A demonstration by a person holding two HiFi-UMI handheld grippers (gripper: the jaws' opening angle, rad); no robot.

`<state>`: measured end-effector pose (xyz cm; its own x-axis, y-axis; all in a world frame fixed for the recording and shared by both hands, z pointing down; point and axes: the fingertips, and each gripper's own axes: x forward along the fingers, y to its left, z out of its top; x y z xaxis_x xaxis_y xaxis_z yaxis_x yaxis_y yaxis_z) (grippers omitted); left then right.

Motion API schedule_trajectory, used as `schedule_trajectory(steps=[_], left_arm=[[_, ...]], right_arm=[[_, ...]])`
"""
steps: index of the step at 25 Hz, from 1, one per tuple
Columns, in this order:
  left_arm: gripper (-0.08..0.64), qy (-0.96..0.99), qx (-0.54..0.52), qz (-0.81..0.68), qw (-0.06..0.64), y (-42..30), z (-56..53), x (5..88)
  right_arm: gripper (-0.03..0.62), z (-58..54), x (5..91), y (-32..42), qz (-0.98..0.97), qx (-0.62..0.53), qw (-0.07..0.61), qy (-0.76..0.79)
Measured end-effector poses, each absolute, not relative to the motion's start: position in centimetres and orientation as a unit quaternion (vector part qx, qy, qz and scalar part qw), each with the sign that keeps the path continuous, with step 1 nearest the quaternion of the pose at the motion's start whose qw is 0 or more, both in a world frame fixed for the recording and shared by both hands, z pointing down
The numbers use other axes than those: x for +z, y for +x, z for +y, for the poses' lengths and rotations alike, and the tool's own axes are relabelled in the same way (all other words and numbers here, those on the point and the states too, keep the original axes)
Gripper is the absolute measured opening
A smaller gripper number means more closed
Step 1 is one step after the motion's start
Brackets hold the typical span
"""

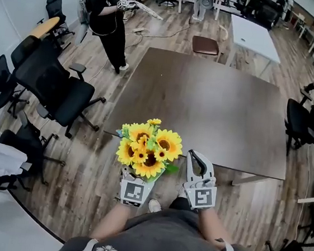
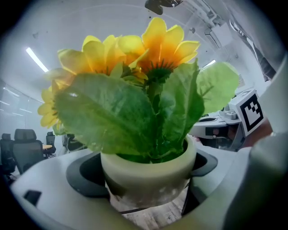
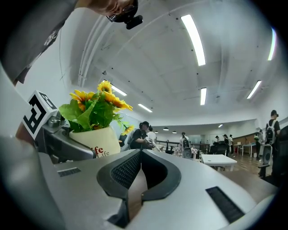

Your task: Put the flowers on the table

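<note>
A bunch of yellow sunflowers (image 1: pixel 148 147) with green leaves stands in a cream pot (image 2: pixel 148 170). My left gripper (image 1: pixel 139 175) is shut on that pot and holds it upright in the air, just short of the near edge of the brown table (image 1: pixel 204 102). In the left gripper view the jaws press the pot's two sides and the sunflowers (image 2: pixel 135 54) fill the picture. My right gripper (image 1: pixel 195 157) hovers right of the flowers, shut and empty. The right gripper view shows its pads (image 3: pixel 127 170) closed together, with the pot (image 3: pixel 96 141) to the left.
Black office chairs (image 1: pixel 54 85) stand left of the table, and another chair (image 1: pixel 301 119) is at its right. A person (image 1: pixel 110 18) stands beyond the far left corner. A brown stool (image 1: pixel 205 44) and a white table (image 1: pixel 252 34) lie behind. Wooden floor lies under me.
</note>
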<state>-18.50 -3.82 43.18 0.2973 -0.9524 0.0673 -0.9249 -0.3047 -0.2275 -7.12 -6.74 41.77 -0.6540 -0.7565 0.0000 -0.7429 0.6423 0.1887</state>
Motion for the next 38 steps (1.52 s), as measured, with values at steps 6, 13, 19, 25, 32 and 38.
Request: schedule_trajectory(steps=[6, 13, 19, 25, 32, 38], left_arm=[[0.534, -0.806, -0.095, 0.58, 0.074, -17.5, -8.2, 43.2], [0.534, -0.801, -0.109, 0.583, 0.084, -15.6, -14.3, 43.2], [0.534, -0.8, -0.118, 0.582, 0.084, -14.0, -18.6, 44.1], [0.534, -0.802, -0.121, 0.581, 0.068, -11.4, -23.1, 45.2], [0.534, -0.807, -0.131, 0.573, 0.055, -9.6, -27.0, 46.4], [0.534, -0.808, -0.133, 0.571, 0.062, -9.8, -27.8, 47.5]], right_arm=[[0.026, -10.5, 42.1, -5.7, -0.901, -0.088, 0.047, 0.422], [0.026, -17.1, 42.2, -4.2, -0.904, -0.083, 0.044, 0.416], [0.026, -21.4, 42.8, -3.1, -0.91, -0.086, 0.045, 0.404], [0.026, -25.6, 43.3, -0.3, -0.908, -0.084, 0.049, 0.407], [0.026, -29.4, 44.8, 2.0, -0.91, -0.073, 0.064, 0.404], [0.026, -29.5, 46.0, 2.0, -0.915, -0.071, 0.058, 0.392]])
